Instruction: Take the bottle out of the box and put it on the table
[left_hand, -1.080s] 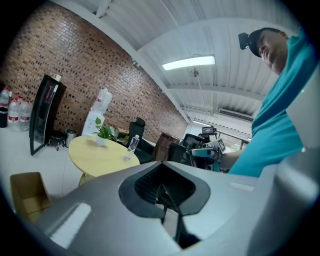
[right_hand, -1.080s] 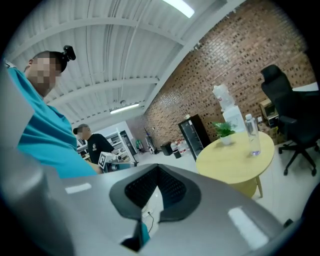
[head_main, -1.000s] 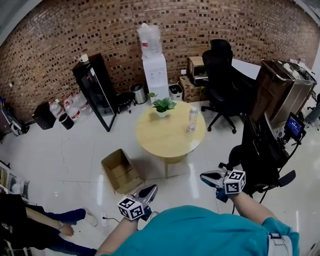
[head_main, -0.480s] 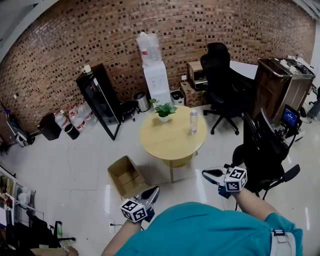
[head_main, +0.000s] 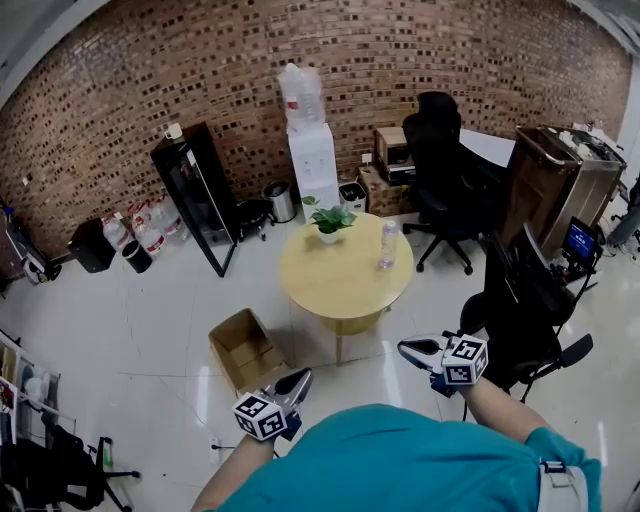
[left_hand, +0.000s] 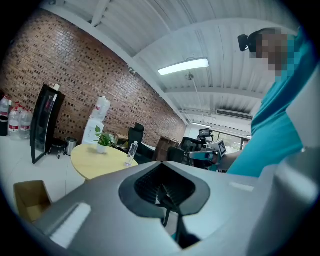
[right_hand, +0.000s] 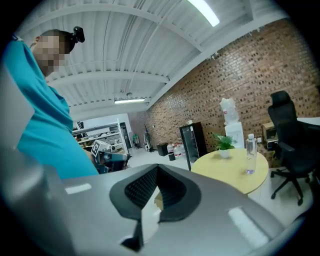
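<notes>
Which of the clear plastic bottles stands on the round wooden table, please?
The slim clear bottle beside the potted green plant; the other bottles sit on the floor or atop the white dispenser.

The head camera sat high on the person's head and looked steeply down. The round table (head_main: 345, 290) stood far off, straight ahead at 12 o'clock. The left gripper (head_main: 300, 378) was close at 6 o'clock in that picture. The right gripper (head_main: 408, 349) was close at 5 o'clock.

Each gripper's camera rode on it and looked level over its own jaws, very near. The left one saw the table at 8 o'clock, the right one at 4 o'clock. All three saw the table and the brick wall (head_main: 200, 80). Each gripper camera also saw the other gripper.
</notes>
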